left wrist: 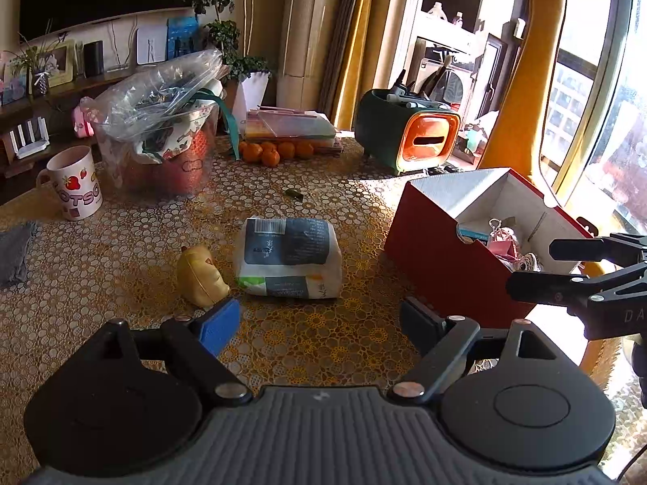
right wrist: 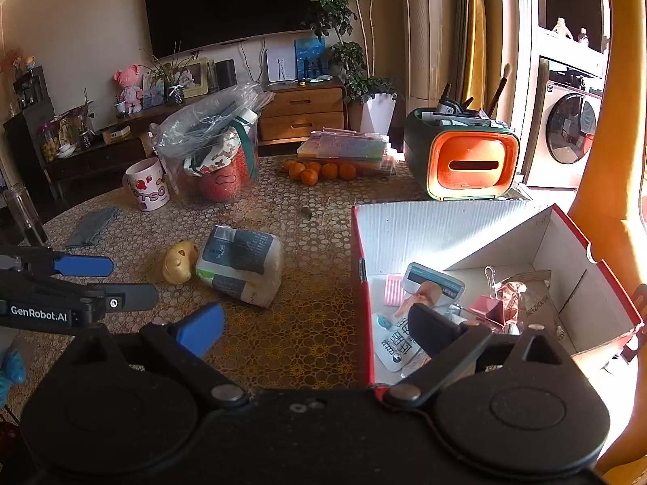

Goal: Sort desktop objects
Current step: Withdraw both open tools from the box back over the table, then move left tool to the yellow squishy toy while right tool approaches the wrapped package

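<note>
Sorting is looking partly done, judging by how things are lying now: the red box point(right wrist: 477, 218) is already holding a heap of small items, among them a pink binder clip point(right wrist: 491, 303) and a printed packet point(right wrist: 398, 341), while two loose pieces are waiting on the patterned table point(left wrist: 121, 250).

Nearest of these is the tissue pack point(left wrist: 288, 256), sitting at about 12 o'clock from the left gripper point(left wrist: 319, 323) and close ahead of it. In the left wrist view its long axis is running roughly 9 to 3 o'clock, barcode end toward 10. Just beside it, toward 9 o'clock, a small gold pouch point(left wrist: 201, 275) is lying, perhaps touching it.

Left gripper is hanging above the table with its jaws spread wide and gripping nothing. Right gripper point(right wrist: 315, 323) is likewise gaping wide and carrying nothing, straddling the near wall of the red box, its dark finger over the contents.

At the far side, the mug point(left wrist: 75, 186), oranges point(left wrist: 275, 150) and green-orange organiser point(left wrist: 408, 137) are standing untouched; whether they belong to the sorting I cannot tell.
</note>
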Tool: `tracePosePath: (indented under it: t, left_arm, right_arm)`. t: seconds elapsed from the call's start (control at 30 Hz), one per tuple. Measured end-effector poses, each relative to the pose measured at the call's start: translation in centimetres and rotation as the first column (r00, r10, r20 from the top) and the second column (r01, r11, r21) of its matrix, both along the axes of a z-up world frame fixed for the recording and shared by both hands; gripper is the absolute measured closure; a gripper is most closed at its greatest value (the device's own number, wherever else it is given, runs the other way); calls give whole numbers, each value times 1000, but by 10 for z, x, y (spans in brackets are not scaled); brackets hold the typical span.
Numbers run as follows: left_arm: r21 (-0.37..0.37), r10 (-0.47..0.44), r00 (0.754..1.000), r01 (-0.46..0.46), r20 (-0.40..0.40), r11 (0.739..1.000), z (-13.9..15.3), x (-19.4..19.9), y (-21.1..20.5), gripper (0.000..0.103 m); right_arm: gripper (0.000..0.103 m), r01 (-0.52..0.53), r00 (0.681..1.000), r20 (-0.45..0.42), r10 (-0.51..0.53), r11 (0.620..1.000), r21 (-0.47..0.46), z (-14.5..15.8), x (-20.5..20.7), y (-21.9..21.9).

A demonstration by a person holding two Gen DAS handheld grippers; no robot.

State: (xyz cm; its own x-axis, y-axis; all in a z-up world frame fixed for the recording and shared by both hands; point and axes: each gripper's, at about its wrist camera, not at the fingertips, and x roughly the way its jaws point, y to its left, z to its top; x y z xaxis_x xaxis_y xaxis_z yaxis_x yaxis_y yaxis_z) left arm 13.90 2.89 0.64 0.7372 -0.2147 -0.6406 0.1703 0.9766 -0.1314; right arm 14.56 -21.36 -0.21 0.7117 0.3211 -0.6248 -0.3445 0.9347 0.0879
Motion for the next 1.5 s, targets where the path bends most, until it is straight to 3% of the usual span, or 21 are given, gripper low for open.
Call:
tracePosePath:
  t: [0.27,0.4,0.5,1.03,1.3,1.5]
  left_arm:
    - [-30,23,999,-24,-23,999,-22,-8,31,16]
    - [-15,49,999,-49,-14,999,-32,-7,41,5]
    - [-11,64,998,-65,-16,998,-38,-1,49,2]
    - [34,151,987,-149,-46,988,-63,72,84,2]
    - [54,148,986,-144,-75,988,-81,100,80,2]
    - [67,147,985,-141,-93,988,-93,110,76,2]
  right_arm:
    - [5,-28,1000,-6,27,999,-30,-4,4,30]
    - [5,-35,999,-11,35,999,-38,-7,11,41]
    - [5,-41,999,-15,40,998,-40,-10,18,51]
    - [5,-100,995,-34,99,994,-47,-35,86,109]
    - [5,-118,991,-80,111,989,-89,-62,125,120]
    - [5,-216,970,-151,190,960,-178,-81,149,131]
